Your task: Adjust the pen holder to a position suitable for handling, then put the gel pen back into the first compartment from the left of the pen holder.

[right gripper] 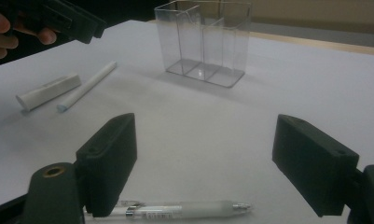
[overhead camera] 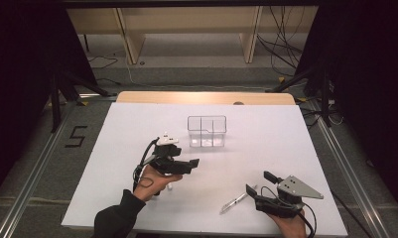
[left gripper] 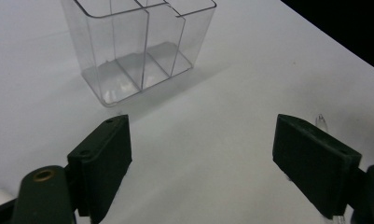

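At 9 o'clock of the table (overhead camera: 266, 124) in the high view, left gripper (overhead camera: 186, 163) sits in the person's left hand (overhead camera: 154, 182), jaws spread wide, nothing between them. Hand and gripper body cover most of what lies under them; a small white end pokes out just below the hand, too small to identify there. Right gripper view resolves it: two white sticks, a flat-ended one (right gripper: 47, 92) and a round one (right gripper: 86, 86), side by side, touching at the near ends, at 10 o'clock from that camera.

Clear three-compartment organizer (overhead camera: 207, 131) stands upright at table centre, 1 o'clock from the left gripper, well apart, nothing visible inside. Left gripper view cuts off its top edge.

Right gripper (overhead camera: 258, 182) at 5 o'clock of the table, jaws wide, holding nothing. Pen (overhead camera: 237, 201), frosted barrel, lies flat on the table just beside its left jaw. In the right gripper view the pen (right gripper: 184, 210) runs across the bottom, tip toward 3 o'clock, tail end hidden behind the left jaw; label print unreadable.
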Available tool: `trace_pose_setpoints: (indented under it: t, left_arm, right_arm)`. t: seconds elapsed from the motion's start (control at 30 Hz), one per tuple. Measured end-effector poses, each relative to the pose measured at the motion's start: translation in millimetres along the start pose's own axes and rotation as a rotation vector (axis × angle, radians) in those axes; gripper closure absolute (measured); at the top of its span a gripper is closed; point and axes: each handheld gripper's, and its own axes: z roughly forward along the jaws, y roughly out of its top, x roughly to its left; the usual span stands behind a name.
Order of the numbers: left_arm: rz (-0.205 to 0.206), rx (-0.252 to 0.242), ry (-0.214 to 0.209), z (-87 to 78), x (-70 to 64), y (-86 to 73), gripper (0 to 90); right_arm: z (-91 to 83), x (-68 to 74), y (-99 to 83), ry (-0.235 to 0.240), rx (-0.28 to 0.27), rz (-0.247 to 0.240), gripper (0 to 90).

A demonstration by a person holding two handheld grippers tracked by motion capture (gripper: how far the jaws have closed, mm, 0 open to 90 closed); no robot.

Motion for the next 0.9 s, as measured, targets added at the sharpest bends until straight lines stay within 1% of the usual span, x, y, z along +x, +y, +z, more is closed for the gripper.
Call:
trace_pose_setpoints:
  t: [0.23, 0.33, 0.5, 0.8, 0.9]
  left_arm:
    - [0.027, 0.026, -0.014, 2.2, -9.4, -4.8, 18.1]
    - [0.035, 0.027, -0.015, 2.8, -12.9, -6.8, 17.9]
    - [0.057, 0.041, -0.015, 4.3, -17.6, -10.6, 17.9]
    - [0.070, 0.067, -0.033, 9.0, -27.1, -16.4, 17.8]
    - [0.081, 0.085, -0.043, 12.2, -31.4, -18.6, 17.9]
  right_arm:
    - [0.2, -1.0, 0.0, -0.006, 0.001, 0.002, 22.8]
    - [0.0, -1.0, 0.0, -0.008, 0.002, 0.002, 22.8]
    - [-0.1, -0.8, 0.1, -0.008, 0.003, -0.002, 22.8]
    - [-0.2, -1.0, 0.1, -0.009, 0.004, -0.005, 22.8]
    - [0.2, -1.9, -0.1, -0.008, 0.003, -0.002, 22.8]
